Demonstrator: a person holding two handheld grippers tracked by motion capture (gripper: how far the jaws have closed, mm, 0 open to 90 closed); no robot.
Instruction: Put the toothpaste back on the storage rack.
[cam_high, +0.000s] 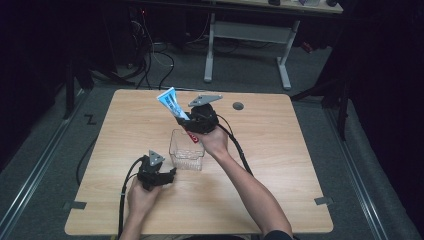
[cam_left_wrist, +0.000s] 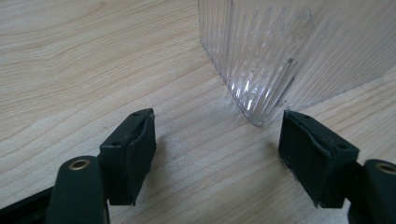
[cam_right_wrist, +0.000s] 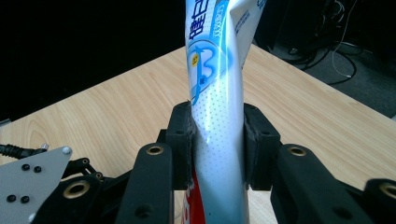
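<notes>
Table (cam_high: 280, 165) first: a light wood top is seen across the middle of the high view, with a small grey round cap (cam_high: 238, 106) set into it toward the upper right and dark floor all around. A white-legged desk (cam_high: 247, 37) is parked at the top of the frame.

Near the centre of the table, a clear ribbed plastic container (cam_high: 186, 150) is stood upright; its corner is seen at the upper right of the left gripper view (cam_left_wrist: 261, 60).

Just above and right of the container in the high view, the right gripper (cam_high: 192, 122) is held up by a hand (cam_high: 216, 142), and a blue-and-white toothpaste tube (cam_high: 171, 102) is clamped between its jaws, poking toward the upper left. In the right gripper view the tube (cam_right_wrist: 217, 93) is pinched mid-body, with a bit of red showing low down.

Lower left of the container, the left gripper (cam_high: 172, 172) is kept low, jaws spread wide with nothing between them, the container corner sitting just ahead of the right-hand one in its own view (cam_left_wrist: 217, 149).
</notes>
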